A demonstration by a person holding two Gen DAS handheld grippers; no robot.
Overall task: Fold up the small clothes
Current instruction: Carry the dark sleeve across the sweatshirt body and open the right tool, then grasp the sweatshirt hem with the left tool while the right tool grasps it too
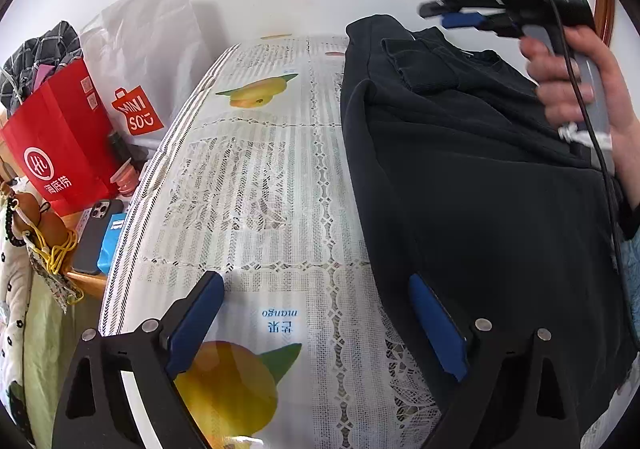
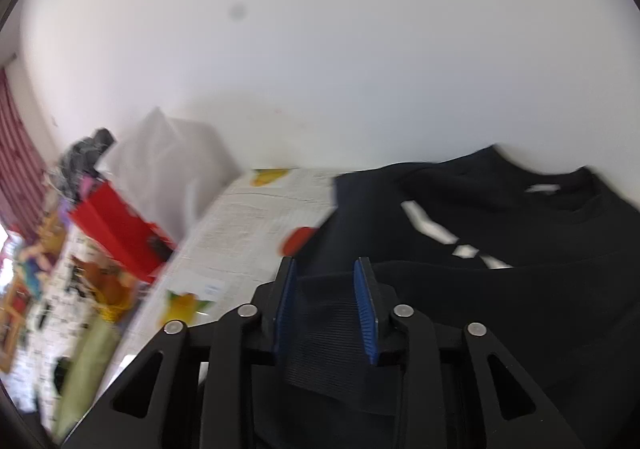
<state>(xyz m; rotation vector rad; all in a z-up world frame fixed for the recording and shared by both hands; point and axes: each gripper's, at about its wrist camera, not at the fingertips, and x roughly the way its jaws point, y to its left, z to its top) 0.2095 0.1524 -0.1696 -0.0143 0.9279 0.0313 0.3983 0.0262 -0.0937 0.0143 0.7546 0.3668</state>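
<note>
Black garment (image 2: 460,289) between right hand-held gripper (image 2: 326,269) pads.

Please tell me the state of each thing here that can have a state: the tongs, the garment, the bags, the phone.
Left tongs: open, empty, over the tablecloth.
Right tongs: part open, ribbed hem between the pads, grip unclear.
Black garment: partly folded, sleeve laid across.
Red bag: upright, stuffed with cloth.
White bag: upright.
Phone: lying face down.
</note>
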